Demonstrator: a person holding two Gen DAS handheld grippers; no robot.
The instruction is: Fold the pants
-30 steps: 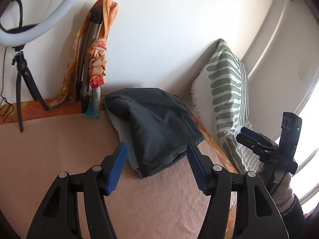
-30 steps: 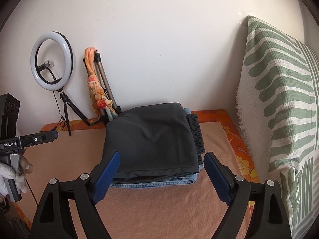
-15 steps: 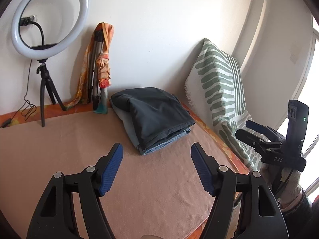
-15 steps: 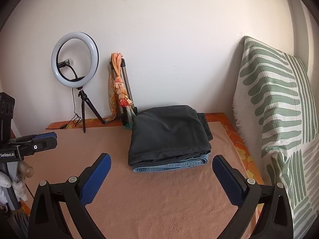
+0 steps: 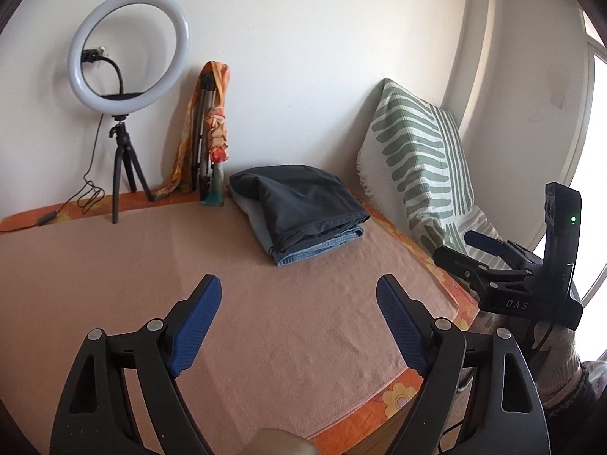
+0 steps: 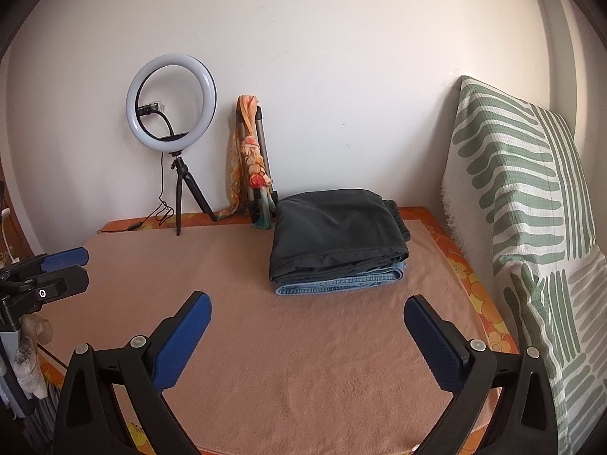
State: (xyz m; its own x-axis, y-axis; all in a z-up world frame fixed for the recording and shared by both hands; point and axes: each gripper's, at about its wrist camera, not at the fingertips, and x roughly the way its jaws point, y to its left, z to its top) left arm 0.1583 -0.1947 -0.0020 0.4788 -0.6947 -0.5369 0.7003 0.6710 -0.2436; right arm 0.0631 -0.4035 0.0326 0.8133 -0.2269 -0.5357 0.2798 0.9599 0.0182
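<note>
Folded dark grey pants (image 5: 303, 201) (image 6: 334, 227) lie on top of folded blue jeans (image 5: 322, 246) (image 6: 337, 284) at the far side of the peach blanket (image 5: 265, 322) (image 6: 303, 360). My left gripper (image 5: 297, 288) hovers over bare blanket well short of the stack, its jaws opening with nothing between them. My right gripper (image 6: 307, 305) stands wide open and empty, just in front of the stack. The right gripper (image 5: 504, 265) also shows at the right edge of the left wrist view, and the left gripper (image 6: 49, 269) at the left edge of the right wrist view.
A ring light (image 5: 129, 49) (image 6: 170, 102) on a small tripod and a folded tripod wrapped in an orange scarf (image 5: 212, 132) (image 6: 252, 159) stand against the back wall. A green-striped pillow (image 5: 417, 159) (image 6: 523, 208) leans on the right. The floral bed edge (image 5: 398, 394) is near.
Both grippers pulled back from the folded stack, which now looks smaller and farther away. Both sets of jaws spread wider. The stack itself has not moved.
</note>
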